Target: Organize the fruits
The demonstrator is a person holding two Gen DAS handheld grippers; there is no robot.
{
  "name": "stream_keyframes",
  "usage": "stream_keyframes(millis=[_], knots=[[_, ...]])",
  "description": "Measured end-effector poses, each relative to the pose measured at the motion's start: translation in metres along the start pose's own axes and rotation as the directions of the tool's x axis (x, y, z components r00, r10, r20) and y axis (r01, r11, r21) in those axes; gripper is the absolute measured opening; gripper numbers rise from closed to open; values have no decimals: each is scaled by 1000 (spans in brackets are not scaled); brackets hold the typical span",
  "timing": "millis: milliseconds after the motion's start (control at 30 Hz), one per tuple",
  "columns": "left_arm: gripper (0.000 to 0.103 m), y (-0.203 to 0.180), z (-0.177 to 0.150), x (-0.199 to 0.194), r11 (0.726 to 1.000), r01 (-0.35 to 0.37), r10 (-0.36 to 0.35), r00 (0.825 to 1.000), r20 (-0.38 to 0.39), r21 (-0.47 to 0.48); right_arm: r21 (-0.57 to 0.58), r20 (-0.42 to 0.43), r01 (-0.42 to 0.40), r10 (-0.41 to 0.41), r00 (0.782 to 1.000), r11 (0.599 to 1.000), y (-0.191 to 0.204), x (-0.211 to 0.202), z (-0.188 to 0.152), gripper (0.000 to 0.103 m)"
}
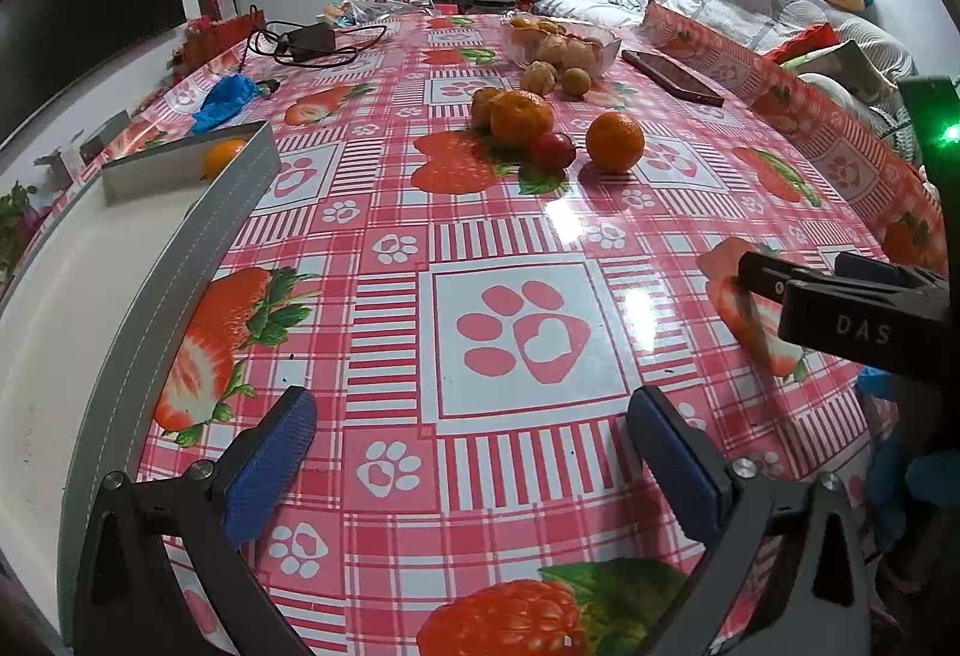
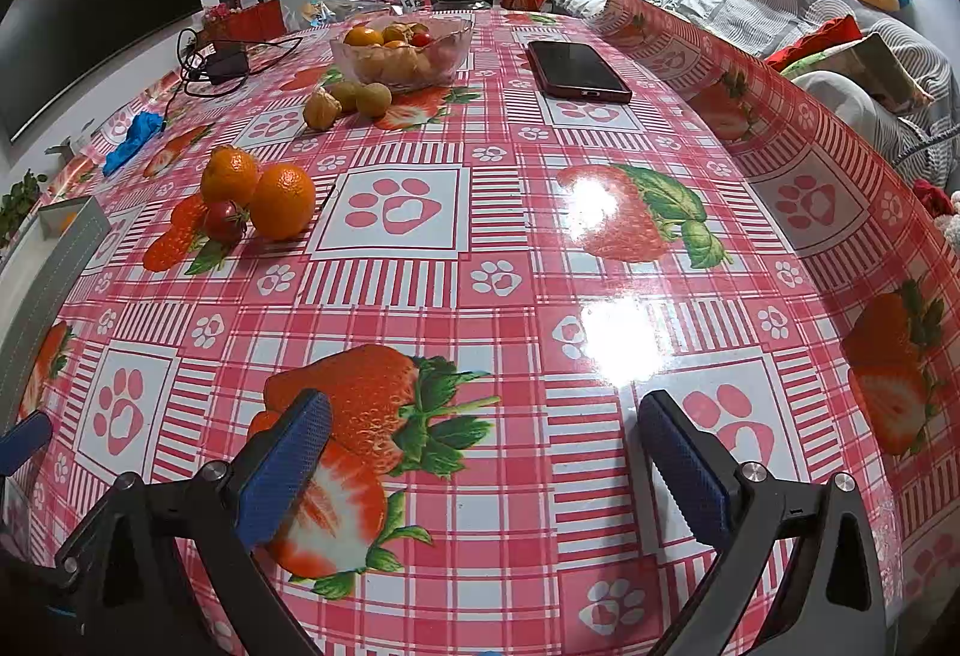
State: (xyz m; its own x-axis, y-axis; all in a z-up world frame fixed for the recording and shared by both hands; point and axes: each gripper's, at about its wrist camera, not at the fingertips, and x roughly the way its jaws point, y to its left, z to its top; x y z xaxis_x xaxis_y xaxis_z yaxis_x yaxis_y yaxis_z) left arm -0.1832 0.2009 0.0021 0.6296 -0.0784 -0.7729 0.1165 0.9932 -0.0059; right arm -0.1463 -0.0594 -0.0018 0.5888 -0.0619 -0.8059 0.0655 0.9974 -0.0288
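Both the left gripper (image 1: pixel 471 452) and the right gripper (image 2: pixel 483 455) are held wide apart and empty above the tablecloth (image 2: pixel 510 296); two oranges (image 2: pixel 282 200) and a small red fruit (image 2: pixel 223 221) are seen well ahead, left of the right gripper; beyond them, mixed fruit is held in a glass bowl (image 2: pixel 402 47); one orange (image 1: pixel 222 157) lies in the grey tray (image 1: pixel 180 164), ahead-left of the left gripper.

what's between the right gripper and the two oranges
Nothing but bare tablecloth. In the right wrist view the open right gripper faces the oranges, with a small red fruit touching them, and no object lies on the stretch between.
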Motion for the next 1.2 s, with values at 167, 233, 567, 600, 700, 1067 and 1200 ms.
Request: stream_keyframes(millis=[167,233,567,600,700,1067,1200], knots=[[103,0,-1,0,1000,-1,1,1000,4,-3,0,0,0,0,1000,1000,0,0,0,103],[103,1,-1,0,1000,-1,1,1000,4,-4,0,0,0,0,1000,1000,0,0,0,103],[103,1,0,0,1000,-1,1,1000,2,-3,0,0,0,0,1000,1000,0,0,0,103],[103,1,0,0,1000,-1,1,1000,3,-3,0,0,0,0,1000,1000,0,0,0,103],[103,1,0,0,1000,-1,1,1000,2,-3,0,0,0,0,1000,1000,0,0,0,103],[103,0,-1,1,1000,0,0,1000,-3,-2,0,0,0,0,1000,1000,0,0,0,103],[103,0,-2,2,1000,1,-1,1000,-7,-1,0,0,0,0,1000,1000,0,0,0,103]])
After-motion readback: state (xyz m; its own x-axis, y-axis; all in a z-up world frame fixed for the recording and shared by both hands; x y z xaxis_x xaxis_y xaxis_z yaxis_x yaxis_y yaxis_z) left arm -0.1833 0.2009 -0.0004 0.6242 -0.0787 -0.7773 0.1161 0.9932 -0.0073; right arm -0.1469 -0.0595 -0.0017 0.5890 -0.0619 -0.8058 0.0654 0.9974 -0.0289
